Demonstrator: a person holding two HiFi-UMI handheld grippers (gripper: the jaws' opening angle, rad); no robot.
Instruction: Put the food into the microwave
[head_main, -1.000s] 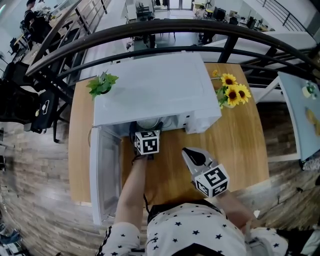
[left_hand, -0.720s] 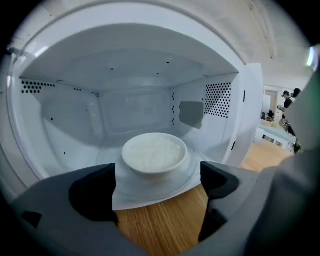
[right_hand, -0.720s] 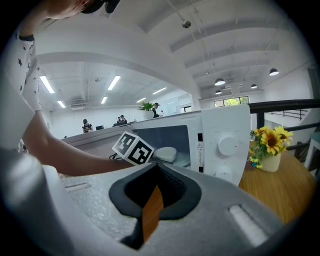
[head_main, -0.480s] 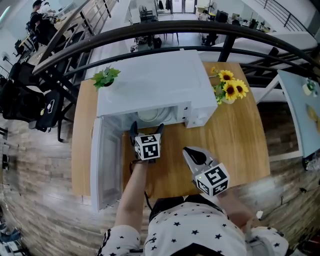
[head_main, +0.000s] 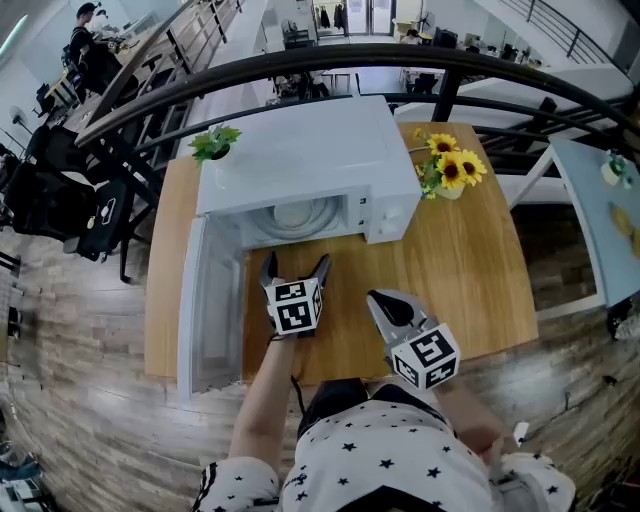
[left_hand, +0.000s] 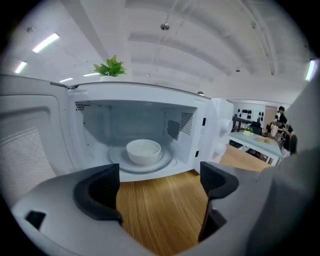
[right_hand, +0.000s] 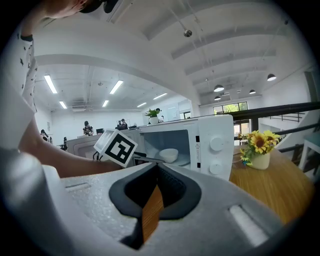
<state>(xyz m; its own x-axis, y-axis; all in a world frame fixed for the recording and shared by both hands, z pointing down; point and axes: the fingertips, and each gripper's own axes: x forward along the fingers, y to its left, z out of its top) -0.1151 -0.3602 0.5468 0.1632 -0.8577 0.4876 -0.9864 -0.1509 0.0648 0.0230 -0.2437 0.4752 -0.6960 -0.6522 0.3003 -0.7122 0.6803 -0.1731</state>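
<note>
A white bowl of food (left_hand: 143, 150) sits on the glass turntable inside the open white microwave (head_main: 310, 160). The bowl also shows in the head view (head_main: 298, 214) and in the right gripper view (right_hand: 169, 154). My left gripper (head_main: 295, 264) hovers over the table just in front of the microwave's opening. It is open, with nothing between its fingers (left_hand: 100, 192). My right gripper (head_main: 380, 305) is held nearer to me, to the right, jaws shut and empty (right_hand: 156, 170).
The microwave door (head_main: 205, 300) swings out to the left, over the wooden table (head_main: 460, 270). A vase of sunflowers (head_main: 447, 170) stands to the right of the microwave, and a small green plant (head_main: 213, 143) at its back left. A dark railing (head_main: 420, 60) runs behind.
My left gripper has drawn back out of the microwave toward me, open and empty, and the bowl stays on the turntable. My right gripper has hardly moved.
</note>
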